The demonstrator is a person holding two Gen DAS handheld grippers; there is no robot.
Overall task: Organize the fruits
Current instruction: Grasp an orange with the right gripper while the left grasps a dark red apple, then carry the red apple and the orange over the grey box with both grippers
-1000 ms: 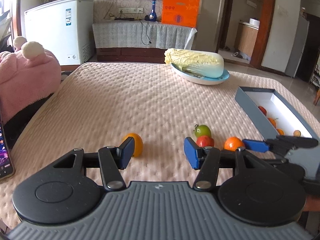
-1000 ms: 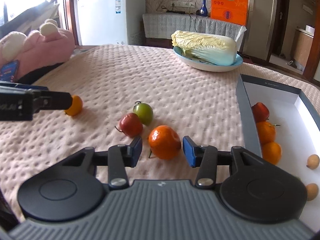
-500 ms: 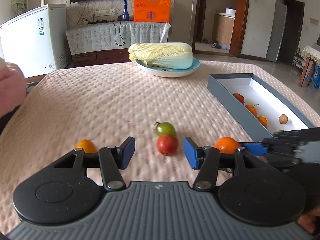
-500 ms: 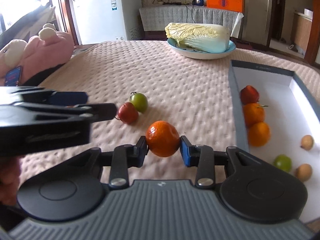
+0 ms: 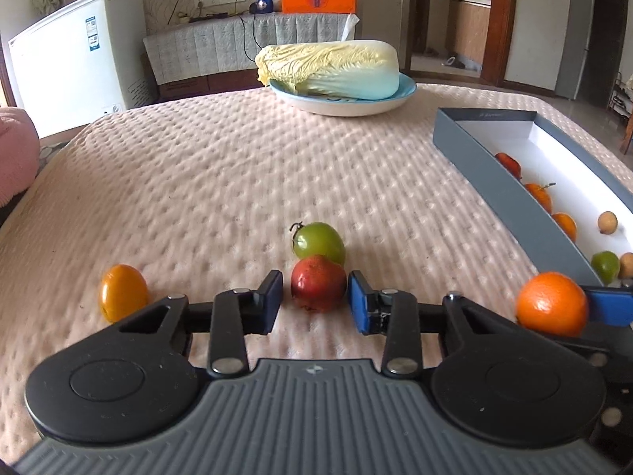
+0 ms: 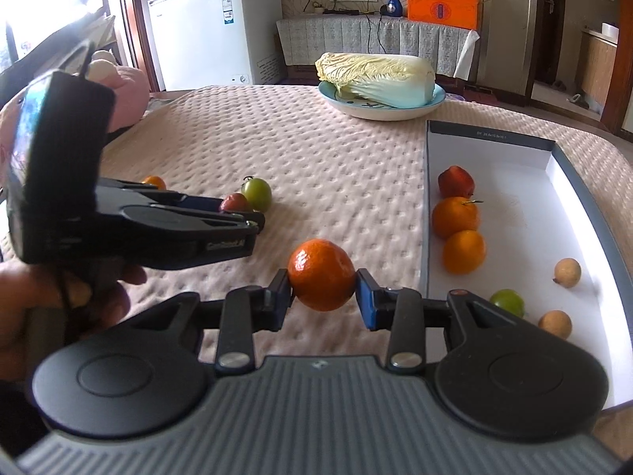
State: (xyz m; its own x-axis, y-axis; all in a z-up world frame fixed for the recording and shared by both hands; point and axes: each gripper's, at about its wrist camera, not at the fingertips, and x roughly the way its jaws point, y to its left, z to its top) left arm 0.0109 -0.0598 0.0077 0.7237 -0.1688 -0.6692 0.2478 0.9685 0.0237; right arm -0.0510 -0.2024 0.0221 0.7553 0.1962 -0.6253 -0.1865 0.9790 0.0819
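My right gripper point(image 6: 322, 293) is shut on an orange tangerine point(image 6: 321, 274) and holds it above the cloth, left of the grey box point(image 6: 490, 134). The tangerine also shows in the left wrist view point(image 5: 552, 303). My left gripper point(image 5: 315, 301) is open, its fingers on either side of a red fruit point(image 5: 318, 288) without clear contact. A green fruit point(image 5: 319, 242) lies just behind it. A small orange fruit point(image 5: 122, 292) lies to the left. The box point(image 5: 474, 150) holds several fruits.
A plate point(image 5: 344, 105) with a napa cabbage point(image 5: 328, 65) stands at the back of the quilted pink cloth point(image 5: 217, 166). A pink plush toy point(image 6: 126, 91) lies at the left edge. A white freezer point(image 5: 75, 59) stands behind.
My right gripper closed on the tangerine and lifted it off the cloth. My left gripper moved right from the small orange fruit to straddle the red fruit and narrowed.
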